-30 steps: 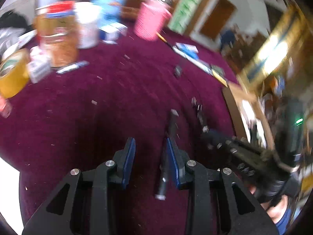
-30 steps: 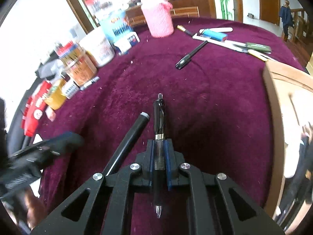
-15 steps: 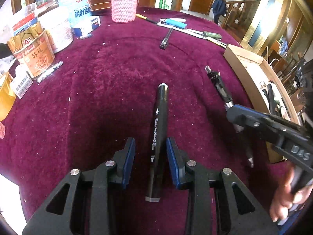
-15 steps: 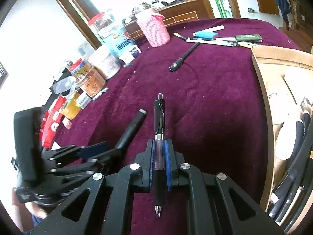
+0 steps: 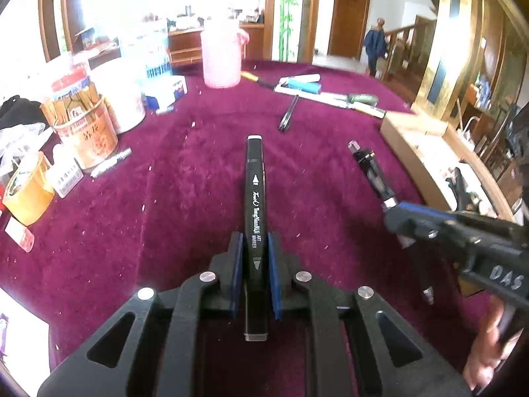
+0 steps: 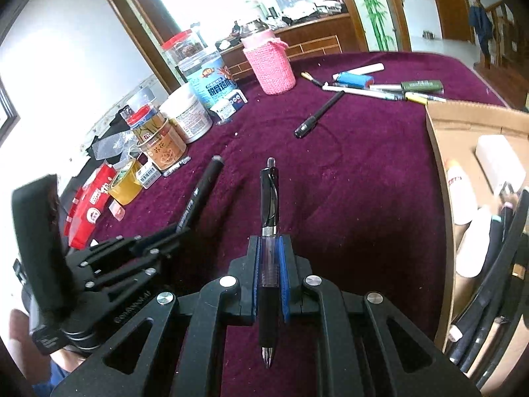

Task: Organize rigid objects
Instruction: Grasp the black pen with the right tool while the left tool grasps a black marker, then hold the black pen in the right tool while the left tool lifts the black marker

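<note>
L gripper (image 5: 254, 264) is closed on a black art marker (image 5: 254, 205), pads pinching the barrel toward its rear half, w/ the capped end pointing fwd over the table (image 5: 165, 198). R gripper (image 6: 271, 274) is clamped on a black click pen (image 6: 268, 231); clip end fwd, tip pointing back under the gripper. Both items look lifted clear of the maroon cloth, though contact w/ the cloth can't be confirmed.

Step in hand, as I read it: both picks made, carry to the cardboard box (image 6: 439, 165) at the R edge of the table is next. That calls for swinging each gripper rightward over the box wall, lining the pen or marker up w/ the long items already lying in there, then opening. L has farther to go and must pass the R gripper, so prob. one at a time to avoid a clash.

View diffs, L to R: L wrist view alone shows the marker's printed label and the tape roll (image 5: 28, 195) close up; box contents there are blurred. R wrist view shows inside the box: pale bottle-like things and dark long items, plus the L gripper from the side. Both show the loose black pen (image 6: 319, 114), the pink knit holder (image 6: 272, 66) and a row of pens/markers (image 6: 380, 89) at the far edge, not yet sorted.
</note>
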### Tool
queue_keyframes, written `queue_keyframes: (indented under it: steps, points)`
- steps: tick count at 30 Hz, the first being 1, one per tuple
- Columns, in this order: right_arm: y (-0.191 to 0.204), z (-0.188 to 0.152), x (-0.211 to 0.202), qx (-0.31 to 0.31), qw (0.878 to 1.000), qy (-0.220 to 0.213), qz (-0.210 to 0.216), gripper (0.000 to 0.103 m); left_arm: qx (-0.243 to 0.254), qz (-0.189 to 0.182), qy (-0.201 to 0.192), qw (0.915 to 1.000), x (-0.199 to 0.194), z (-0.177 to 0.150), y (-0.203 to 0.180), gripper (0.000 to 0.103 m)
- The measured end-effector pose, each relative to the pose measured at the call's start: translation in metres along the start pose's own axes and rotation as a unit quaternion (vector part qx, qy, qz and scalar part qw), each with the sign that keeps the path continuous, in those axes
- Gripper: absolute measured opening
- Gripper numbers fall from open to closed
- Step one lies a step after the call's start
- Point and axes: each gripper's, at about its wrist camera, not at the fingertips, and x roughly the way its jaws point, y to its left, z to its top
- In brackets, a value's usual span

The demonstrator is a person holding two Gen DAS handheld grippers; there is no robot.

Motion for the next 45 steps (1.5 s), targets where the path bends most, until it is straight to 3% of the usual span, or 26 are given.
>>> queue_keyframes:
  steps: [7, 26, 32, 45]
  points:
    - [0.004, 0.002, -0.001, -0.022, 1.000, -0.013, -0.017, 0.009, 0.002, 0.002, -0.046, 0.9990, -0.011, 0.004, -0.004, 0.012]
    - [-0.002, 0.003, -0.003, -0.004, 1.000, -0.014, -0.008, 0.009, 0.010, 0.024, -0.066, 0.9974, -0.009, 0.002, -0.009, 0.012]
    - [-0.004, 0.004, -0.001, 0.000, 1.000, -0.014, -0.009, 0.009, 0.022, 0.057, -0.102, 0.9930, -0.018, 0.000, -0.014, 0.012]
    - [-0.005, 0.003, 0.002, 0.004, 1.000, -0.013, -0.013, 0.009, 0.065, 0.097, -0.129, 0.9847, -0.020, -0.004, -0.030, 0.012]
